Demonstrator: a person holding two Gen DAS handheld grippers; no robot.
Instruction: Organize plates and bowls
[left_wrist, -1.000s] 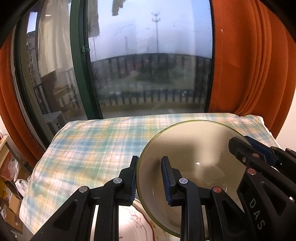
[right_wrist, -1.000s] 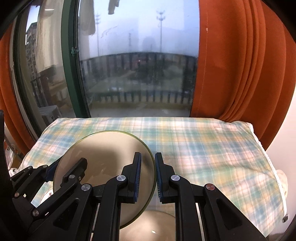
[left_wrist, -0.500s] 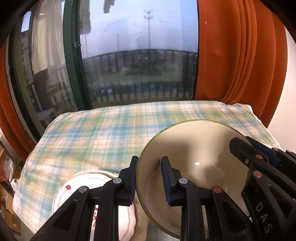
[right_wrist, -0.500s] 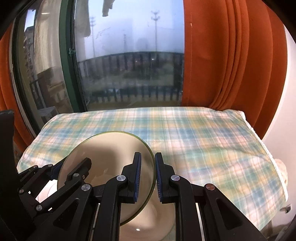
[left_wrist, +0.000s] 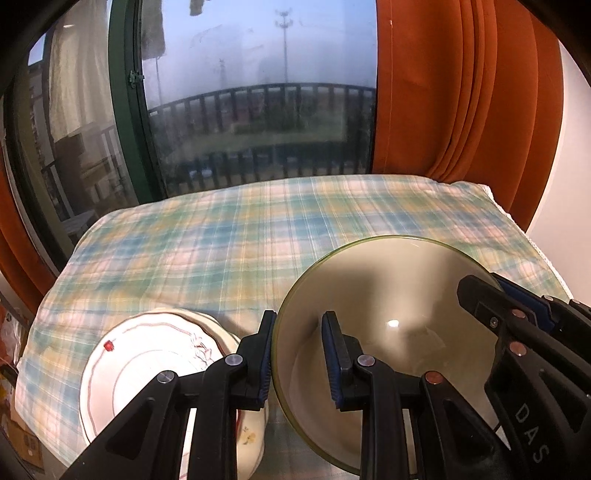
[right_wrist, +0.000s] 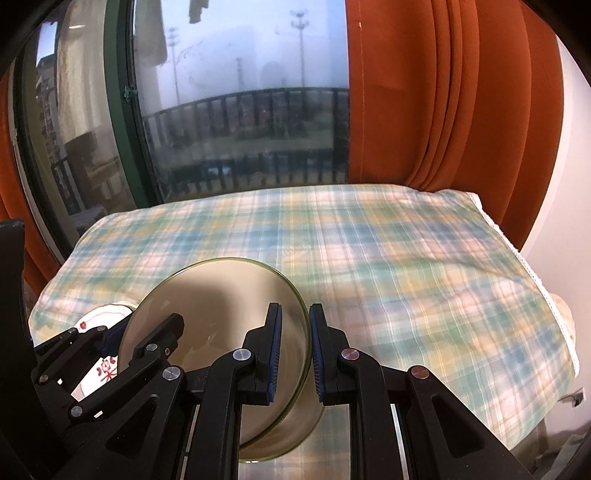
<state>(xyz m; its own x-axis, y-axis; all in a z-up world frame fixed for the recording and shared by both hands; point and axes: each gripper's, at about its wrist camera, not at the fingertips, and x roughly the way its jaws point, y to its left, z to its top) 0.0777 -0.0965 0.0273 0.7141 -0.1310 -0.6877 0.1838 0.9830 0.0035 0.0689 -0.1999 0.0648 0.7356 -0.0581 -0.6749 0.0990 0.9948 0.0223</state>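
A beige bowl with a green rim (left_wrist: 391, 325) is held in the air over the plaid-covered table. My left gripper (left_wrist: 298, 358) is shut on its left rim, one finger outside and one inside. My right gripper (right_wrist: 293, 350) is shut on its right rim (right_wrist: 301, 332). The bowl also shows in the right wrist view (right_wrist: 221, 317). A white plate with a red line pattern (left_wrist: 147, 365) lies on a stack of cream dishes at the lower left, below and left of the bowl; it shows in the right wrist view (right_wrist: 99, 369) too.
The table wears a green, blue and yellow plaid cloth (left_wrist: 258, 240). A window with a green frame (left_wrist: 125, 110) and orange curtains (left_wrist: 461, 92) stand behind it. A white wall (right_wrist: 565, 221) is on the right.
Both grippers have lowered with the bowl and tilted down. The white plate stack has come into view at the lower left, and more of the table shows.
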